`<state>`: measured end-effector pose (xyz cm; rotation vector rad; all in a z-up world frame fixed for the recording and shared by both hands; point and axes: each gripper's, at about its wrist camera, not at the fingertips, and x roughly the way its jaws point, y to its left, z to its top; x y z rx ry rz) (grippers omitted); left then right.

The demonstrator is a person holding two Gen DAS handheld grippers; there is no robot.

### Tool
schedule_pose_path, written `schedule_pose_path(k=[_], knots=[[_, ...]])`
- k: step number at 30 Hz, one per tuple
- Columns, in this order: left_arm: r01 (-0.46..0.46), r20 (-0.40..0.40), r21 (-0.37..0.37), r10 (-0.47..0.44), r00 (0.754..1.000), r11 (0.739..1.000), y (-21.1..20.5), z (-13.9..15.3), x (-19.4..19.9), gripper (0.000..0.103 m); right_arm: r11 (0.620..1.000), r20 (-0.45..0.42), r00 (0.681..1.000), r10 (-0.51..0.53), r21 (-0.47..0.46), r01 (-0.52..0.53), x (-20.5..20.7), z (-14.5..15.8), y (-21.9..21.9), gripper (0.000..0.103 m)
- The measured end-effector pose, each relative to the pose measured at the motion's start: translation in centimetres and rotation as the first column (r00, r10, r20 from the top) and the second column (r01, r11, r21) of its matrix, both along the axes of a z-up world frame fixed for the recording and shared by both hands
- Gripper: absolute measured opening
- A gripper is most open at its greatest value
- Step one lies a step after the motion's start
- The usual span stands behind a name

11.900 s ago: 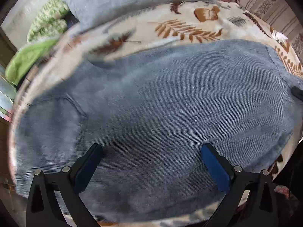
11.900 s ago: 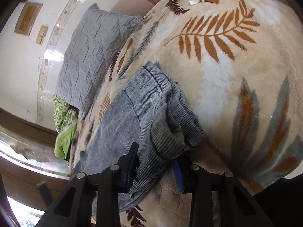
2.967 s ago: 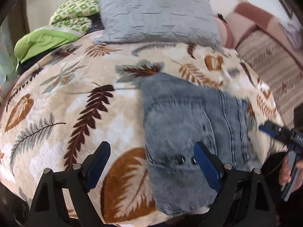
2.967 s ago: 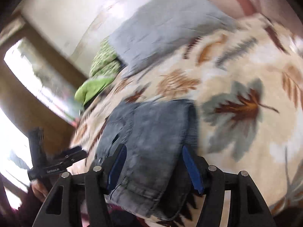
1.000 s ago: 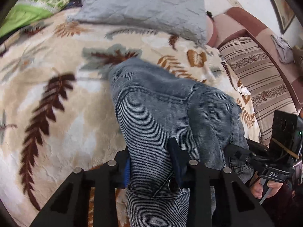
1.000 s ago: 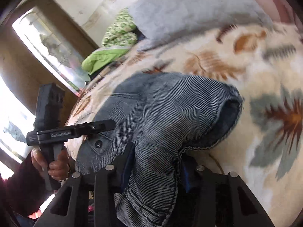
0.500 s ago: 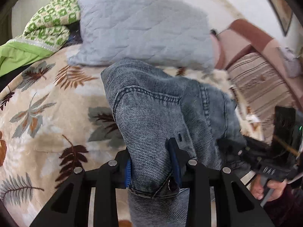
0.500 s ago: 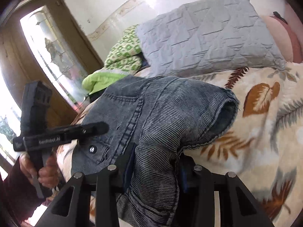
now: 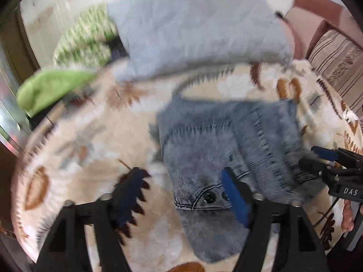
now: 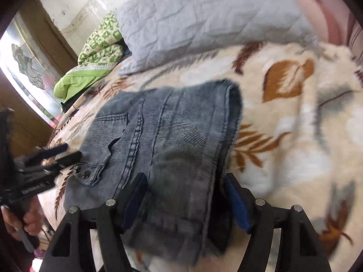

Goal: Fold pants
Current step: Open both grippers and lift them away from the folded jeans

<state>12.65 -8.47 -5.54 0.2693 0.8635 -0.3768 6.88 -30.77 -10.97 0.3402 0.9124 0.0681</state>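
On the leaf blanket (image 9: pixel 95 140), folded pants (image 9: pixel 226 140) lying flat below a grey pillow (image 9: pixel 199 29), left gripper (image 9: pixel 181 195) spread wide over their waistband, holding nothing, from the right wrist, right gripper (image 10: pixel 186 199) parted astride the pants' near end, pants (image 10: pixel 172 136) resting on the blanket (image 10: pixel 306 136)

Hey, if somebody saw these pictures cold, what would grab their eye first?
The folded jeans, lying in the middle of the leaf-print blanket with two dark snap buttons at the waistband. Next, the open right gripper straddling their near edge, and the open left gripper over the waistband corner. Behind them, a grey pillow lies at the head of the bed.
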Motion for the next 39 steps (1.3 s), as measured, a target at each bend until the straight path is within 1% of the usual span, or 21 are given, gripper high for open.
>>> schedule_pose_path(k=[2, 3, 8, 11, 13, 19, 23, 26, 31, 35, 39], knots=[[-0.003, 0.087, -0.015, 0.004, 0.996, 1.0, 0.3, 2.0, -1.8, 0.09, 1.0, 0.042, 0.999, 0.008, -0.012, -0.007, -1.4, 1.7, 0.3, 0.072], [0.001, 0.131, -0.021, 0.002, 0.991, 1.0, 0.5, 3.1, -2.9, 0.091, 1.0, 0.063, 0.998, 0.009, -0.018, -0.008, -2.4, 2.5, 0.3, 0.072], [0.004, 0.241, -0.034, 0.004, 0.97, 0.999, 1.0, 6.8, -6.3, 0.092, 1.0, 0.154, 0.988, 0.009, -0.005, -0.009, -5.9, 6.3, 1.6, 0.072], [-0.014, 0.312, -0.015, 0.018, 0.95, 1.0, 1.4, 8.8, -8.1, 0.096, 1.0, 0.21, 0.978, 0.013, -0.006, -0.012, -7.5, 8.5, 2.6, 0.072], [-0.026, 0.34, -0.015, 0.029, 0.94, 1.0, 1.6, 9.7, -9.1, 0.097, 1.0, 0.25, 0.968, 0.017, -0.015, -0.014, -8.7, 10.2, 3.2, 0.072], [-0.05, 0.376, -0.024, 0.055, 0.925, 0.998, 2.6, 11.9, -11.5, 0.098, 1.0, 0.35, 0.937, 0.008, -0.022, 0.0, -11.4, 14.3, 4.2, 0.073], [-0.061, 0.393, -0.031, 0.069, 0.917, 0.998, 3.0, 13.0, -12.4, 0.098, 0.998, 0.406, 0.914, 0.015, -0.068, 0.014, -13.0, 16.3, 4.9, 0.073], [-0.066, 0.406, -0.034, 0.075, 0.911, 0.997, 3.1, 13.6, -13.0, 0.098, 0.996, 0.437, 0.899, 0.021, -0.082, 0.017, -14.1, 17.6, 5.2, 0.073], [-0.068, 0.412, -0.029, 0.074, 0.908, 0.997, 3.2, 14.0, -13.6, 0.099, 0.993, 0.479, 0.878, 0.023, -0.112, 0.035, -15.5, 19.0, 5.6, 0.075], [-0.078, 0.404, -0.034, 0.085, 0.911, 0.996, 3.5, 14.1, -13.7, 0.1, 0.993, 0.493, 0.87, 0.026, -0.113, 0.034, -16.3, 19.4, 5.9, 0.075], [-0.108, 0.405, -0.036, 0.113, 0.907, 0.994, 3.9, 14.3, -13.6, 0.1, 0.989, 0.502, 0.864, 0.042, -0.141, 0.035, -16.5, 19.6, 6.4, 0.075]])
